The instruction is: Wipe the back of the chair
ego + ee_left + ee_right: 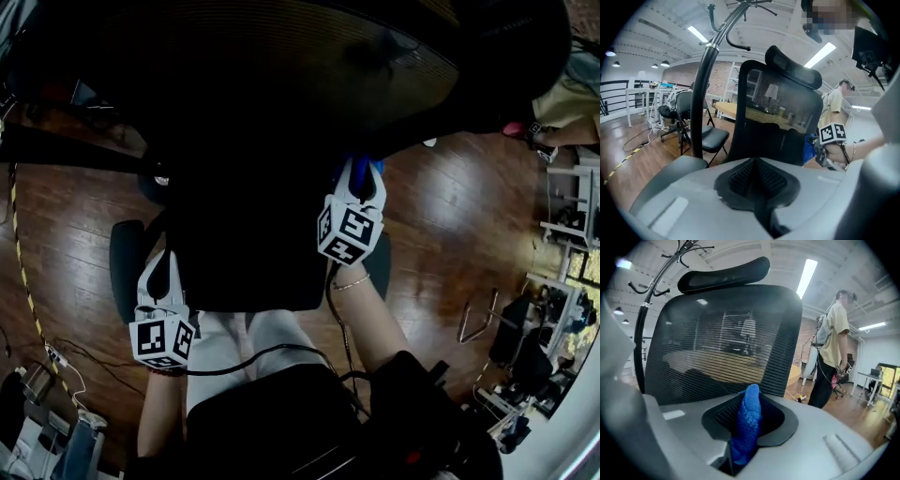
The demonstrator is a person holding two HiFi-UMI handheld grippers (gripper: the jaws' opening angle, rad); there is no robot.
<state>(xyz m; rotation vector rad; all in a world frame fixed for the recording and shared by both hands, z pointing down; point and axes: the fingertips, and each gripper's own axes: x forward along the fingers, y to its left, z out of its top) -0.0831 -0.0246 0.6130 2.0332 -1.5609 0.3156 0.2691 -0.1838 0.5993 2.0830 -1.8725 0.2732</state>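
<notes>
You had the blue cloth [746,425] pinched in your right gripper [747,420], close before the chair's mesh back [717,343] for wiping, while your left gripper [757,177], pressed together on nothing, hung aside.

No words, brands or numbers can be read anywhere; the marker cubes [349,234] carry only black-and-white square patterns, no letters.
</notes>
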